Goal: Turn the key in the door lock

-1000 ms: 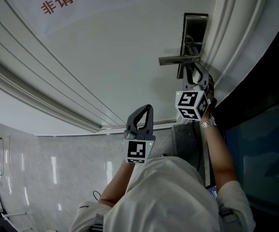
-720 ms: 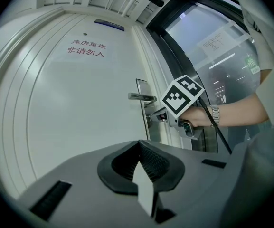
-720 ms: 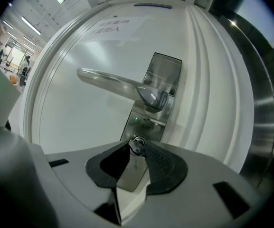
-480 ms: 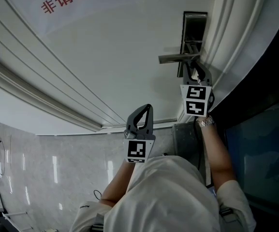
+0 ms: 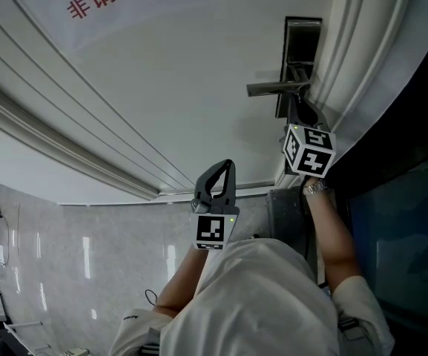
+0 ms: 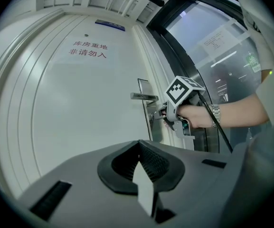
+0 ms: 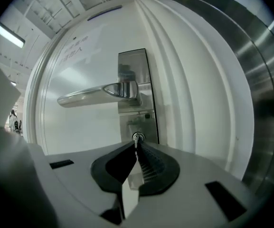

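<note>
The left gripper point(image 6: 137, 146) is idling, jaws together. At the right edge of the door point(image 5: 162, 80) the right gripper point(image 7: 136, 145) is closing its jaws on the key point(image 7: 137, 137) in the lock point(image 7: 141, 125); gripping squarely and rolling about the key's own axis is probably mattering most

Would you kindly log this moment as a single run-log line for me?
right tool: jaws closing on key in door lock | left tool: shut, empty
</note>
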The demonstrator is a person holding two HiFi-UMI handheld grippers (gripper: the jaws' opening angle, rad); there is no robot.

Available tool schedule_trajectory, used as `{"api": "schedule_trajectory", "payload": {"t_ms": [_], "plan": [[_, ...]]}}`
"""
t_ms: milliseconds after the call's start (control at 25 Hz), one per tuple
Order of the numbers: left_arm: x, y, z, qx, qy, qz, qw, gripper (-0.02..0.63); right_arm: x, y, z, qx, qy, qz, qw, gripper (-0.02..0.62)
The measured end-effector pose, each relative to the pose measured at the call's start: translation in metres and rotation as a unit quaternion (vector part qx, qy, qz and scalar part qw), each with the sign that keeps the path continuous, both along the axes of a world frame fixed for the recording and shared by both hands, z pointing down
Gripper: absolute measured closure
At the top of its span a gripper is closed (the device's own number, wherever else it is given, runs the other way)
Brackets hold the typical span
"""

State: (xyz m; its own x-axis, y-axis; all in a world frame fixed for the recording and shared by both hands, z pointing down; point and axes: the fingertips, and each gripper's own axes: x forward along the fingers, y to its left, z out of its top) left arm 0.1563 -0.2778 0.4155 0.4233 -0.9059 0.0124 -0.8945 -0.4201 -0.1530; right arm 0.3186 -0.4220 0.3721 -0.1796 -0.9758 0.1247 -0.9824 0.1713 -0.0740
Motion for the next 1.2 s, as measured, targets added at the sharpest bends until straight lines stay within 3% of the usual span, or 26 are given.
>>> {"api": "schedule_trajectory", "payload": {"t_ms": [360,760,1080,1200], "plan": [[0.0007,0.0006,0.0007,0.0,-0.001,0.0,1.0,0.597,0.0004,-0.0001,0.0008,-0.016,-0.127,-0.02,0.992,0.581],[0.0,0.0007,0.0011,0.0,0.0,-0.002,1.0,0.597,0.0026,0.0003,0.0022,-0.035,-0.277,-0.027,0.96,0.581],[-0.0009,0.0013,0.0011,0.0,-0.001,-0.001,1.0,0.597,0.0023,0.0005,0.0022,-0.038,-0.336,-0.036,0.94,0.581],[-0.0003,0.0015,0.0006,0.001,-0.001,0.0,1.0,0.598,0.0022,0.0008,0.0024,-0.042,-0.368,-0.04,0.928,0.581]]}}
